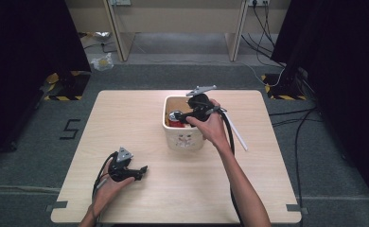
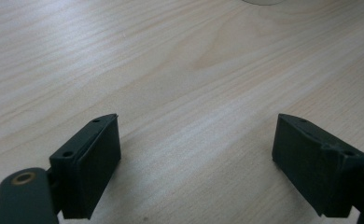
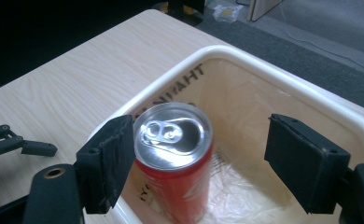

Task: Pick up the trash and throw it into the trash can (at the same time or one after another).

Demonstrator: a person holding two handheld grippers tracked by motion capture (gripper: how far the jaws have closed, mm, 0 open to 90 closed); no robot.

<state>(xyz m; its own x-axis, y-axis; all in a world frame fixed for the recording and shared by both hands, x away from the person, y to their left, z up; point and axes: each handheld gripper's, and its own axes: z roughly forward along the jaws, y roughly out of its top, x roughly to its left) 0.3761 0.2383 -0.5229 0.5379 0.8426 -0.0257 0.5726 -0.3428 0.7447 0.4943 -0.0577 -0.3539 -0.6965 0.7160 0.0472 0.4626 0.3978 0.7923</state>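
2 black two-jaw grippers: left gripper [image 1: 142, 170] wide, nothing btwn jaws, low over pale wood table [image 1: 126, 118]. Right gripper [image 3: 199, 158] wide too, not clamping. Red aluminium drinks can [image 3: 178, 163] upright inside cream plastic tub [image 3: 311, 107], touching 1 pad. Prob. light, thin-walled, slick, dents easily; grip mid-body, gently.

Floor: grey carpet [image 1: 26, 142], with a black mark at the left.
Table: light wood [image 1: 126, 123], in the middle.
Far side: pale wooden desk [image 1: 173, 19], cables [image 1: 267, 28] at the right.
Sides: black curtains [image 1: 12, 47].
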